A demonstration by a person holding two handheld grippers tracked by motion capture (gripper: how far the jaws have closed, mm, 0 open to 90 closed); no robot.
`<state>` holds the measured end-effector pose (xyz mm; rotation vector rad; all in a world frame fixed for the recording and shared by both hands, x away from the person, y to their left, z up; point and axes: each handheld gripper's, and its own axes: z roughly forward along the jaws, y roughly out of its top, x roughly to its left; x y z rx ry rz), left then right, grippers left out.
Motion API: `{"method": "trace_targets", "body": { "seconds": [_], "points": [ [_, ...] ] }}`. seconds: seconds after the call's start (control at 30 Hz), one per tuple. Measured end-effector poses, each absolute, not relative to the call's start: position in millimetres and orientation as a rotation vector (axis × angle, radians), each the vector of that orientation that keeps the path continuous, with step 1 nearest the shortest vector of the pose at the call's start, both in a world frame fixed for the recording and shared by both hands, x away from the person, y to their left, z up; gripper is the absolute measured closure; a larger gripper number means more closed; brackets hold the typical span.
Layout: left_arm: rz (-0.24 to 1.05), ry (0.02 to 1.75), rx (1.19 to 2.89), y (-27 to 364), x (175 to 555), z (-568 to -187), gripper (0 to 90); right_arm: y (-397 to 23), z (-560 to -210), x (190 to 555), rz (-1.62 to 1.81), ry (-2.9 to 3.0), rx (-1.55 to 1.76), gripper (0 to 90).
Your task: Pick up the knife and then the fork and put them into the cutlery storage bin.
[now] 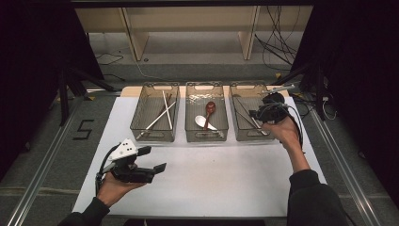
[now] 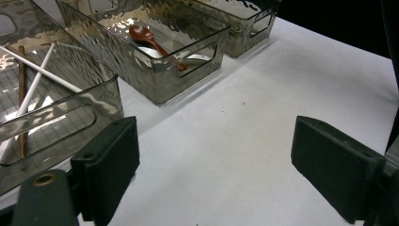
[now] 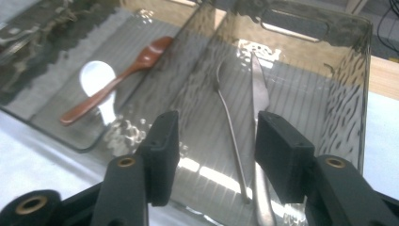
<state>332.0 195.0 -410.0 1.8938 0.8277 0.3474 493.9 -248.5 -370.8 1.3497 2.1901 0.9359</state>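
Three clear bins stand in a row on the white mat (image 1: 211, 174). The left bin (image 1: 141, 123) holds white and brown chopsticks (image 1: 162, 113). In the middle bin (image 1: 190, 123) lie a brown spoon (image 1: 210, 108) and a white spoon (image 1: 202, 121). My right gripper (image 1: 256, 114) hovers over the right bin (image 1: 239, 127), open, with nothing between its jaws. Under it, on the bin floor, lie a metal knife (image 3: 259, 94) and a thin metal utensil (image 3: 226, 108). My left gripper (image 1: 155, 159) is open over the mat at the front left, empty.
A bare stretch of mat lies between the bins and the front edge. Behind the table are a wooden shelf frame (image 1: 188, 28) and loose cables (image 1: 277, 47). Metal rails (image 1: 42, 160) run along both sides of the table.
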Motion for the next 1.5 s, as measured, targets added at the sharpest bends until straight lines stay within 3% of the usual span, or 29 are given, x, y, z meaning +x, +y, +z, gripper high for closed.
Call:
{"method": "trace_targets", "body": {
  "seconds": [0.6, 1.5],
  "points": [
    [0.341, 0.839, 1.867, 197.0, 335.1, -407.2, 15.3, -233.6, -369.5, 423.1, 1.232, 2.181, 1.279, 35.1],
    [0.308, 0.842, 1.848, 198.7, 333.8, -407.4, 15.3, -222.6, -391.6, 347.1, 1.449, 2.161, 1.140, 28.8]
  ]
}}
